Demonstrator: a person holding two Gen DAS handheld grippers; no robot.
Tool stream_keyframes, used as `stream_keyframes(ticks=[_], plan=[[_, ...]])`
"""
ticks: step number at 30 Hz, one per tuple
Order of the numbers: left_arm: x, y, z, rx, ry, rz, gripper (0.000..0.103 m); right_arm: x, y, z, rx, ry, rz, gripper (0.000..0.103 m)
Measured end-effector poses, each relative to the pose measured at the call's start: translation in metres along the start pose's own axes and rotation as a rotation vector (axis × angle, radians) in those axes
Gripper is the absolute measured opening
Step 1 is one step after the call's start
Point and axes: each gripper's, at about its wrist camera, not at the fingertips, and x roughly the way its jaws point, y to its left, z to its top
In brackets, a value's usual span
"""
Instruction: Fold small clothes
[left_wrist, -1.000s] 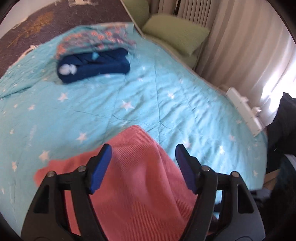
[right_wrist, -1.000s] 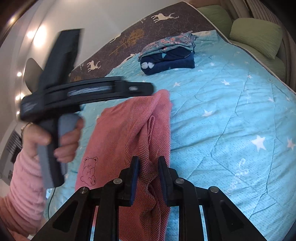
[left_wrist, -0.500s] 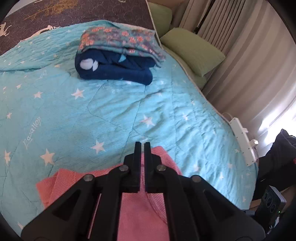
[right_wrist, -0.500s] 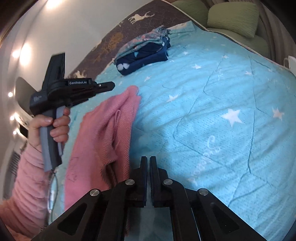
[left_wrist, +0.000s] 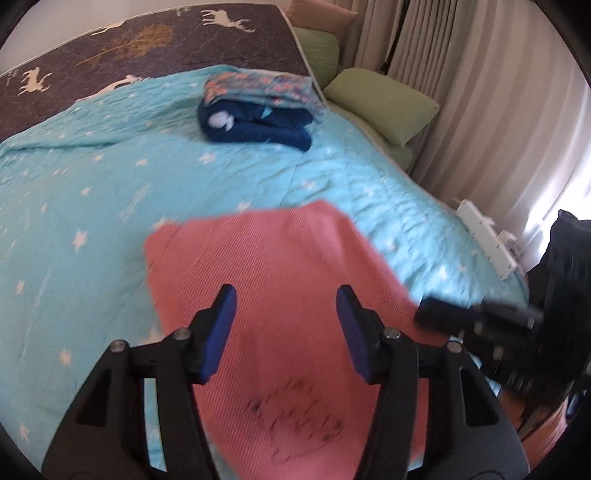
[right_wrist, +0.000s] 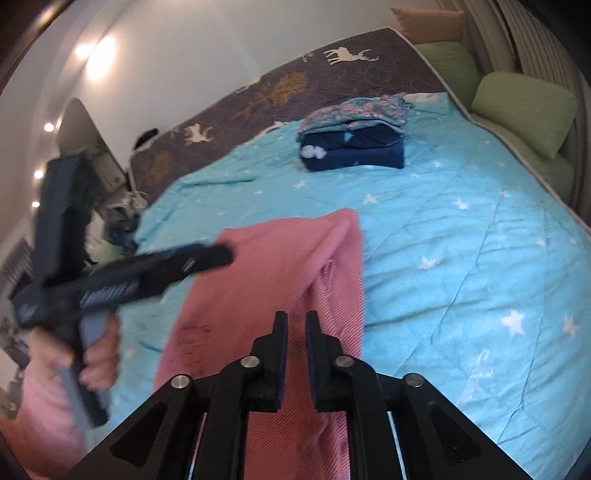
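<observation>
A bed (left_wrist: 110, 192) covered by a turquoise quilt with white stars fills both views. Only the right wrist view shows the white wall with lamps and the person's hand (right_wrist: 98, 354) in a pink sleeve (right_wrist: 44, 417) holding the left claw (right_wrist: 218, 254) from the side. Only the left wrist view shows the curtains (left_wrist: 498, 110), a white power strip (left_wrist: 487, 240) and the blurred right claw (left_wrist: 428, 314) entering from the right.

A pink ribbed garment (right_wrist: 266, 288) lies on the near part of the quilt, its long axis running away from the cameras toward the headboard end. It is partly folded, with a raised ridge along its right side and a small dark bear drawing (left_wrist: 291, 417) near the front.

Farther up the bed sits a stack of folded clothes (right_wrist: 354, 147), navy beneath floral blue.

The left claw hovers over the garment with its jaws opening, holding nothing. The right claw (right_wrist: 295, 332), jaws opening and narrowly parted, has the garment's ridge between them, unpressed.
</observation>
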Motion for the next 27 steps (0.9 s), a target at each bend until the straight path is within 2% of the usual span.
stream_keyframes(ticks=[4, 5, 6, 7, 8, 9, 11, 14, 16, 18, 27], plan=[[0.006, 0.016, -0.039, -0.002, 0.050, 0.076, 0.062, 0.011, -0.010, -0.002, 0.026, 0.039, 0.021, 0.037], [0.009, 0.019, -0.046, 0.008, 0.047, 0.102, 0.065, 0.015, -0.011, -0.003, 0.023, 0.051, 0.018, 0.038], [0.011, 0.022, -0.051, 0.012, 0.038, 0.121, 0.076, 0.021, -0.016, -0.006, 0.029, 0.063, -0.012, 0.033], [0.012, 0.031, -0.055, -0.023, 0.023, 0.106, 0.078, 0.027, -0.025, -0.009, 0.070, 0.079, -0.038, 0.031], [0.014, 0.040, -0.057, -0.088, 0.033, 0.062, 0.078, 0.031, -0.040, -0.012, 0.153, 0.093, -0.008, 0.031], [0.013, 0.048, -0.058, -0.152, 0.045, 0.026, 0.078, 0.033, -0.056, -0.015, 0.263, 0.104, 0.065, 0.031], [0.007, 0.059, -0.059, -0.225, 0.043, -0.018, 0.078, 0.029, -0.072, -0.019, 0.359, 0.100, 0.135, 0.031], [-0.002, 0.053, -0.060, -0.162, 0.026, 0.003, 0.078, 0.014, -0.064, -0.019, 0.270, 0.080, 0.111, 0.040], [-0.004, 0.051, -0.060, -0.150, 0.026, -0.018, 0.078, 0.007, -0.059, -0.018, 0.211, 0.085, 0.117, 0.054], [-0.003, 0.049, -0.060, -0.155, 0.028, -0.033, 0.078, 0.006, -0.059, -0.014, 0.200, 0.088, 0.123, 0.064], [0.005, 0.045, -0.055, -0.153, 0.048, -0.044, 0.078, 0.019, -0.061, 0.010, 0.213, 0.114, 0.174, 0.076]])
